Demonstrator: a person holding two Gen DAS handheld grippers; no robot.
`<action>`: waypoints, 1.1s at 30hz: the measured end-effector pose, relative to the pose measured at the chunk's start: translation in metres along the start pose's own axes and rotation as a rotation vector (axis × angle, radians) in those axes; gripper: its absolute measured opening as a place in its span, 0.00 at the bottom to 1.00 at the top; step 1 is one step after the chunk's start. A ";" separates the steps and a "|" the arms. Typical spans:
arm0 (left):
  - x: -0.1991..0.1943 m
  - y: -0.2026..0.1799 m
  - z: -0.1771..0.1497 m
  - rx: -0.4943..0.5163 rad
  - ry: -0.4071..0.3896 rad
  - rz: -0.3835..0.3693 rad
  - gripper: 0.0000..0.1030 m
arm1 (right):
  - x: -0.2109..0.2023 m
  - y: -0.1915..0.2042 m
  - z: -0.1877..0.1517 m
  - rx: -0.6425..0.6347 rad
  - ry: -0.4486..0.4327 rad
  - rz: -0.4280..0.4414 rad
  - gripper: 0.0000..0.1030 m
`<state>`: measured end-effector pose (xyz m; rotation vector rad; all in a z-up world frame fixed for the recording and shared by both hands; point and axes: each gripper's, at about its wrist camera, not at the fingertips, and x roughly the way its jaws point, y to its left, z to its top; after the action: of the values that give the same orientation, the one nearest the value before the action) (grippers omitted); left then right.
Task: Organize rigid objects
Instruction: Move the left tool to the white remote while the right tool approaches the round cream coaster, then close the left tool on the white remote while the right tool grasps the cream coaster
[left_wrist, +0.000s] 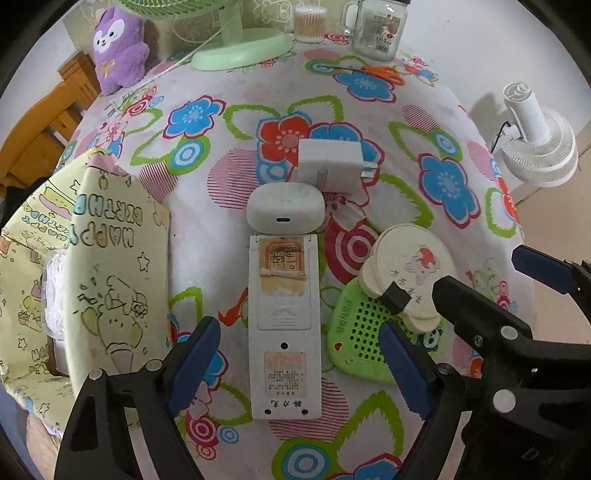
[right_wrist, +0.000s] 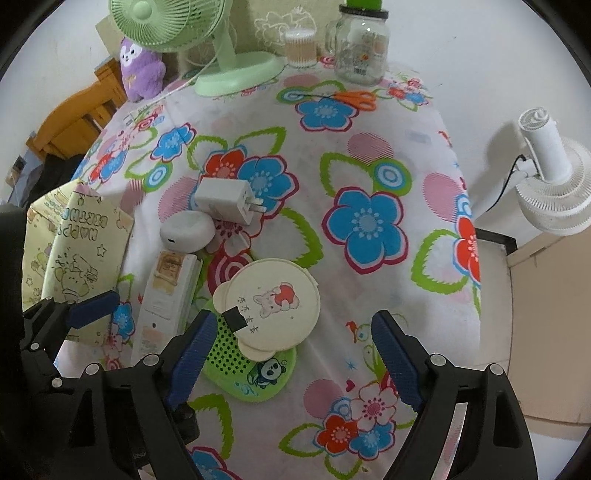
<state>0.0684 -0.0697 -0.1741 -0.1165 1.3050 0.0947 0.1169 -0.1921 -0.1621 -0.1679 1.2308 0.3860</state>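
Observation:
A white remote (left_wrist: 282, 325) lies back-up on the flowered cloth, lengthwise between the fingers of my left gripper (left_wrist: 301, 369), which is open and not touching it. At the remote's far end sit a white earbud case (left_wrist: 284, 212) and a white plug charger (left_wrist: 332, 162). To the right, a cream bear-shaped disc (right_wrist: 273, 299) with a small black block (right_wrist: 234, 317) on it rests on a green perforated panda pad (right_wrist: 236, 358). My right gripper (right_wrist: 291, 360) hangs open over the pad's near edge, holding nothing.
A yellow birthday gift bag (left_wrist: 110, 258) stands at the left. Along the back are a purple plush (left_wrist: 118, 48), a green fan (left_wrist: 240, 40), a swab box (left_wrist: 309, 24), a glass jar mug (left_wrist: 376, 29) and orange scissors (left_wrist: 384, 72). A white fan (right_wrist: 550, 184) stands beyond the table's right edge.

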 end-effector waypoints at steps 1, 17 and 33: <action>0.002 0.001 0.000 -0.003 0.005 0.001 0.85 | 0.002 0.000 0.001 -0.001 0.005 0.000 0.85; 0.026 0.010 0.008 -0.024 0.047 0.000 0.77 | 0.041 0.006 0.011 0.005 0.088 0.038 0.86; 0.028 0.010 0.019 -0.031 0.072 -0.065 0.55 | 0.061 0.013 0.015 0.049 0.135 0.032 0.87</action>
<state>0.0922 -0.0567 -0.1961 -0.1905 1.3704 0.0553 0.1426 -0.1627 -0.2132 -0.1344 1.3763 0.3767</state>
